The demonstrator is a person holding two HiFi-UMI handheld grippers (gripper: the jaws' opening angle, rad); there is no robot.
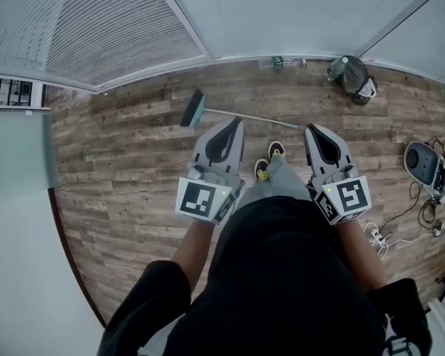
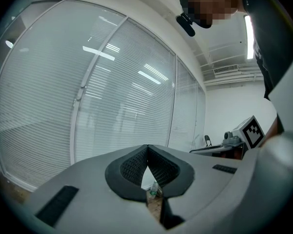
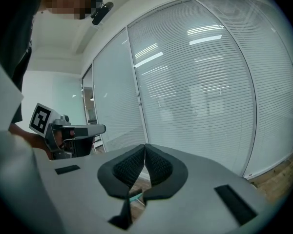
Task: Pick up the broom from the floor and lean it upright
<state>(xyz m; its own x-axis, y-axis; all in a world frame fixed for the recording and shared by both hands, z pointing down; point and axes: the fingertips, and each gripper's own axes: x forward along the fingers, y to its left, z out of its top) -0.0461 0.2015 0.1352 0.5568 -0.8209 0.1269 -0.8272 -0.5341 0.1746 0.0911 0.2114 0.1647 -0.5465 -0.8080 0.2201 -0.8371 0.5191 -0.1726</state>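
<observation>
Both left tool (image 1: 236, 123) and right tool (image 1: 312, 130) short of broom (image 1: 193, 110).

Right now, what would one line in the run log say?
broom: flat on floor | left tongs: shut, empty | right tongs: shut, empty

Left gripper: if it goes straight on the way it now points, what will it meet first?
Probably the glass wall with closed blinds, which fills its view ahead. The left gripper points almost level, so the broom on the floor seems to lie below its line; depth is unclear.
</observation>
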